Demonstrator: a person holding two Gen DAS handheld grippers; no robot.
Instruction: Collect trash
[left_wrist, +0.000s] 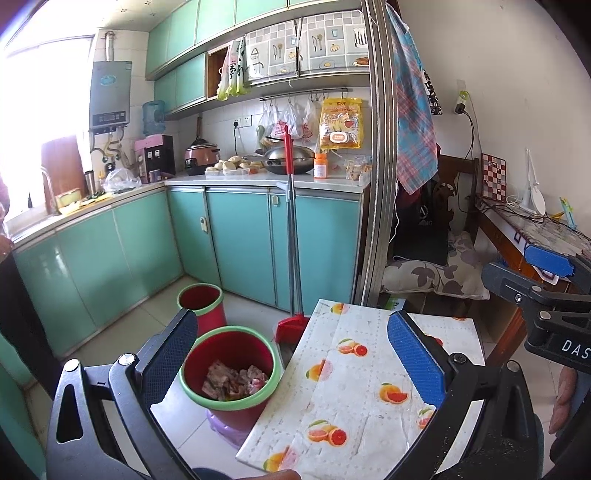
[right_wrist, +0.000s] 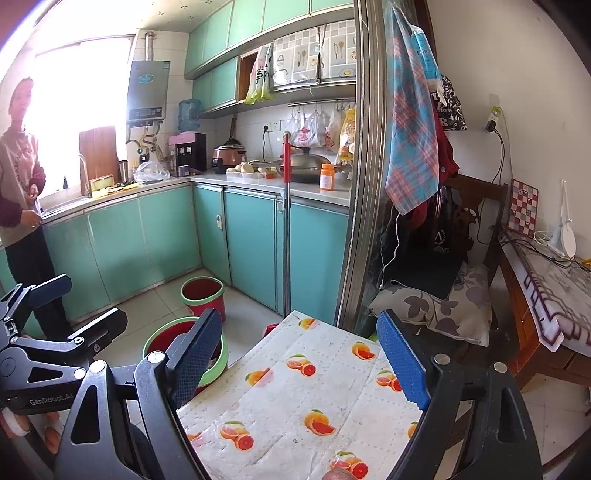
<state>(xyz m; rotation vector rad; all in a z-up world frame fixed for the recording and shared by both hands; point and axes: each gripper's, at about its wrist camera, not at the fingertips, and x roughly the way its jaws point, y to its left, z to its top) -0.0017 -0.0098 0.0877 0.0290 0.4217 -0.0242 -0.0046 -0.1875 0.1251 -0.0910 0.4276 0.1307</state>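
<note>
Both the left tongs (left_wrist: 291, 354) and right tongs (right_wrist: 301, 354) are gaping wide, holding nothing, above the orange-patterned desk (left_wrist: 362, 387). The red plastic bin with green rim (left_wrist: 229, 365) is waiting beside it; they should probably be aiming trash straight in.

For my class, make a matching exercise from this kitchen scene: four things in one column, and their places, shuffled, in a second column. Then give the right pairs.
Things:
1. near bucket
2. broom
3. orange bottle
4. checked cloth

Places:
A. hanging from the door frame
B. standing on the counter
C. on the floor beside the small table, scraps inside
D. leaning against the cabinets

Pairs: 1-C, 2-D, 3-B, 4-A
</note>
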